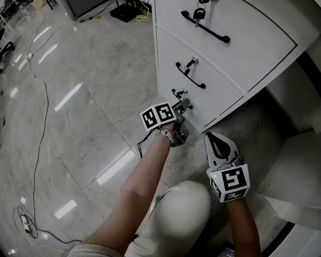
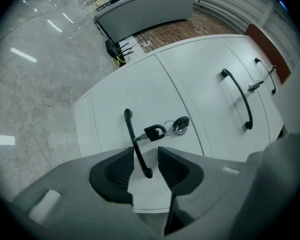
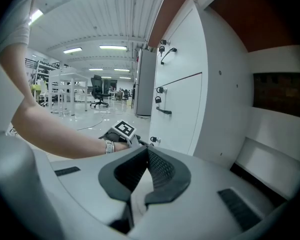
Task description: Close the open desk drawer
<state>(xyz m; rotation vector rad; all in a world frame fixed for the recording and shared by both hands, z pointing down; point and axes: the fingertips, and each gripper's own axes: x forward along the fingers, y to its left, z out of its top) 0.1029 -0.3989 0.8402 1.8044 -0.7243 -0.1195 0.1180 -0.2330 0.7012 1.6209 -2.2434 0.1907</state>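
The white drawer cabinet (image 1: 257, 42) has three fronts with black handles. In the left gripper view the bottom drawer (image 2: 110, 109) looks level with the front beside it. My left gripper (image 1: 183, 107) is at that drawer's black handle (image 2: 131, 134). Its jaws stand open, with the handle's near end between the pads (image 2: 115, 171) and a gap on each side. A black key (image 2: 154, 132) hangs from the lock (image 2: 180, 124) beside the handle. My right gripper (image 1: 216, 139) hovers lower right of the cabinet corner, its tips together on nothing; the right gripper view shows it (image 3: 146, 151) behind the left gripper (image 3: 122, 131).
Glossy grey tile floor spreads to the left, with a thin cable (image 1: 40, 127) running across it and a black router (image 1: 123, 12) by the cabinet's far end. A white desk panel (image 1: 305, 165) stands at the right. The person's knee (image 1: 182, 208) is below the grippers.
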